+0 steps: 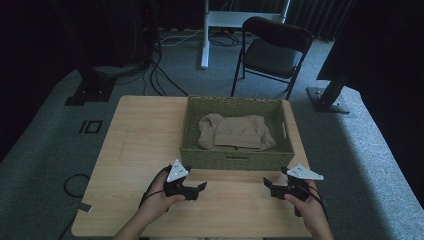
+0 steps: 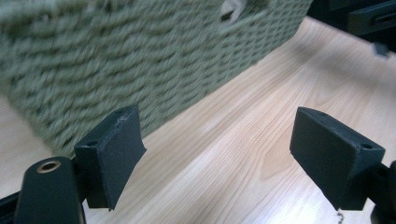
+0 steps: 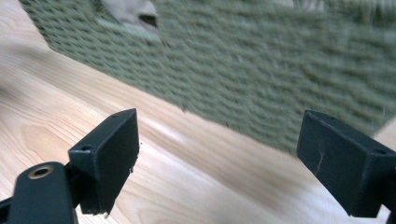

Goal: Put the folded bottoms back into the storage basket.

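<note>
We see a green woven rectangular basket [image 1: 235, 159] standing on the far right part of the light wooden table [image 1: 135, 140], its back wall close to the table's far edge and its right end near the right edge. Inside it lies a folded beige cloth garment [image 1: 235, 131], roughly in the middle of the basket. A slot handle in the near wall shows a bit of that beige cloth through it in the left gripper view and the right gripper view.

In front of the basket's near wall we hold our two tools. Our left gripper [image 1: 200, 188] sits just off the basket's near left corner, above the bare wood, its jaws spread wide with nothing between them; the left gripper view shows only table and basket wall [image 2: 140, 60] beyond the pads. Our right gripper [image 1: 267, 185] sits just off the near right corner, jaws likewise wide apart and empty, facing the woven wall [image 3: 280, 70]. Neither touches the basket.

Beyond the table stands a black folding chair [image 1: 272, 52] on grey carpet.
</note>
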Action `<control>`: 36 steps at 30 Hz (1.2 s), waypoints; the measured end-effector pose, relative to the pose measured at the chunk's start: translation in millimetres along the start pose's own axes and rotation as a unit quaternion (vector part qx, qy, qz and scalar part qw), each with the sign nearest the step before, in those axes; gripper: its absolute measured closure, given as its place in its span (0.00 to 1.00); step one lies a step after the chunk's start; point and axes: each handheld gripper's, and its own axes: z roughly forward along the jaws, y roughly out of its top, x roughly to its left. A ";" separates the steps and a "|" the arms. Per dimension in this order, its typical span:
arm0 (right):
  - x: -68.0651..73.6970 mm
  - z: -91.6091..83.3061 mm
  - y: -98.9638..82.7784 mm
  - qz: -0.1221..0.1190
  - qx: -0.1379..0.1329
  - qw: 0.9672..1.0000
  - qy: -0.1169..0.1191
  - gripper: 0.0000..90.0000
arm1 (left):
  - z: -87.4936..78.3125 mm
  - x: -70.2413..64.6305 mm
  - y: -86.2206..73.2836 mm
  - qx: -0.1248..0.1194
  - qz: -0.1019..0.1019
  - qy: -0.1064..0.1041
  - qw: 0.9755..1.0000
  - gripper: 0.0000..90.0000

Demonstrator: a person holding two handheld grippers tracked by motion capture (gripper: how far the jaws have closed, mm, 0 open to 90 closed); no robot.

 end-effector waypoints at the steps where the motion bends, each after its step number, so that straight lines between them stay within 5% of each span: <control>1: -3.1 2.3 -6.5 0.001 0.006 1.000 -0.009 0.14 | 1.1 3.0 -5.6 0.005 -0.003 0.006 1.000 0.20; 23: -24.6 16.2 -36.0 0.019 0.057 0.996 -0.072 0.14 | -4.4 29.8 -46.9 0.038 -0.038 0.072 0.996 0.20; 27: -26.2 18.2 -39.1 0.017 0.070 0.994 -0.083 0.14 | -8.8 33.5 -50.5 0.044 -0.042 0.090 0.994 0.20; 32: -26.7 19.5 -39.9 0.017 0.091 0.992 -0.090 0.14 | -13.3 39.6 -55.6 0.088 -0.058 0.124 0.987 0.20; 36: -26.7 19.6 -40.1 0.021 0.093 0.992 -0.081 0.15 | -15.4 41.1 -57.2 0.092 -0.060 0.139 0.984 0.20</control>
